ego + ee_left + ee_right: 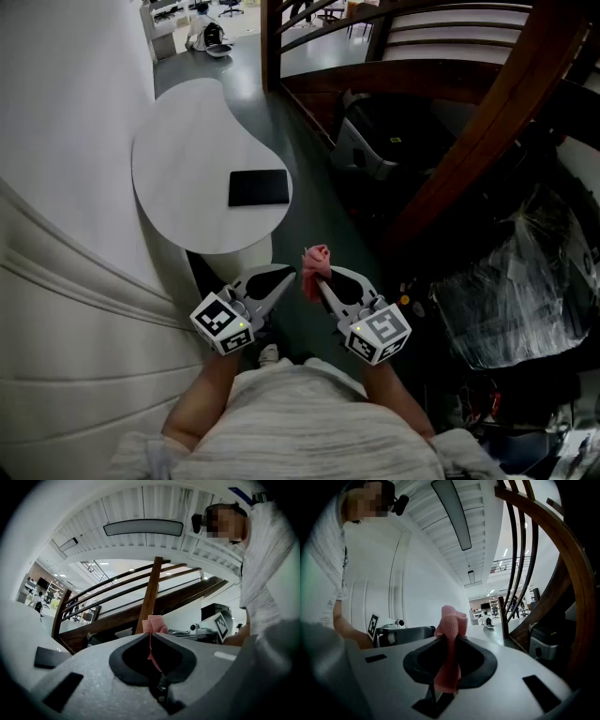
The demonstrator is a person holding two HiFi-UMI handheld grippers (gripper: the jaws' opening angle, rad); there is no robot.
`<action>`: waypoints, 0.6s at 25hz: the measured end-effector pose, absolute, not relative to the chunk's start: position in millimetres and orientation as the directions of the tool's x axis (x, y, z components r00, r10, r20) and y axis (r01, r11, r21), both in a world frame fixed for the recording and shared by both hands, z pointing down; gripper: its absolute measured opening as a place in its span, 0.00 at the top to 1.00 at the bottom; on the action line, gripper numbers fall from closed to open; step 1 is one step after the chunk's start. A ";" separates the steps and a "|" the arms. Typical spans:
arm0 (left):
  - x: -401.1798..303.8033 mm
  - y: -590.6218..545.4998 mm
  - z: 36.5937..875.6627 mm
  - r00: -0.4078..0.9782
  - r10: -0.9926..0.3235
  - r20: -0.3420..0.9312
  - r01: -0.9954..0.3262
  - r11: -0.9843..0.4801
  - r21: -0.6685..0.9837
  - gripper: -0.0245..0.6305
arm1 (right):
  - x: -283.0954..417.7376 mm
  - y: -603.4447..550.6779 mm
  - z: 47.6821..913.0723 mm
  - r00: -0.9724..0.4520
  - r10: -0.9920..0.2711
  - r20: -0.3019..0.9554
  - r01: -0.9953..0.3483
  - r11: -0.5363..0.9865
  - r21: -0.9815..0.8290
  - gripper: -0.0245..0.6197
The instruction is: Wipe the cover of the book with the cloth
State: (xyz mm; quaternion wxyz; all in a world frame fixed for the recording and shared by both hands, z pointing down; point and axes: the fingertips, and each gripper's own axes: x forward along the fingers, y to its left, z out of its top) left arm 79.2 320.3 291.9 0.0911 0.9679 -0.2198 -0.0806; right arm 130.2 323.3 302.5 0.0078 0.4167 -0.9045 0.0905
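A black book (pixel 259 187) lies flat on the round white table (pixel 187 159), well ahead of both grippers; in the left gripper view the book (pixel 49 657) sits low at the left. A pink cloth (pixel 317 262) is bunched between the two gripper tips, close to the person's body. My right gripper (pixel 319 281) is shut on the cloth (pixel 451 625), which sticks up above the jaws and hangs down inside them. My left gripper (pixel 289 277) is also shut, with a thin edge of the cloth (pixel 154 623) pinched between its tips (pixel 151 635).
A curved wooden stair rail (pixel 487 122) and dark steps run across the upper right. A grey machine (pixel 375 150) stands under the stairs. A plastic-wrapped bundle (pixel 516 291) lies at the right. A white panelled wall (pixel 66 234) fills the left side.
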 end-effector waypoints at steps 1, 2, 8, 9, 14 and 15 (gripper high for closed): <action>79.6 321.0 291.9 0.891 -0.439 -0.116 -0.410 -0.888 0.211 0.93 | 130.2 324.0 302.4 -0.653 -0.752 0.089 -0.755 0.637 -0.156 0.88; 80.1 321.7 292.0 0.891 -0.438 -0.116 -0.409 -0.888 0.210 0.93 | 130.2 324.5 302.2 -0.654 -0.751 0.088 -0.754 0.639 -0.155 0.88; 81.1 322.6 292.0 0.892 -0.437 -0.112 -0.409 -0.888 0.208 0.93 | 130.4 325.1 300.4 -0.660 -0.747 0.084 -0.749 0.645 -0.149 0.88; 81.1 322.4 291.5 0.893 -0.437 -0.112 -0.409 -0.889 0.208 0.93 | 130.5 324.7 300.1 -0.658 -0.748 0.085 -0.751 0.643 -0.150 0.88; 80.3 320.9 291.4 0.894 -0.434 -0.115 -0.405 -0.890 0.209 0.93 | 128.7 322.6 301.0 -0.657 -0.748 0.090 -0.752 0.642 -0.151 0.88; 80.2 321.1 291.8 0.894 -0.433 -0.115 -0.405 -0.890 0.209 0.93 | 128.6 322.7 300.8 -0.659 -0.748 0.086 -0.750 0.643 -0.157 0.88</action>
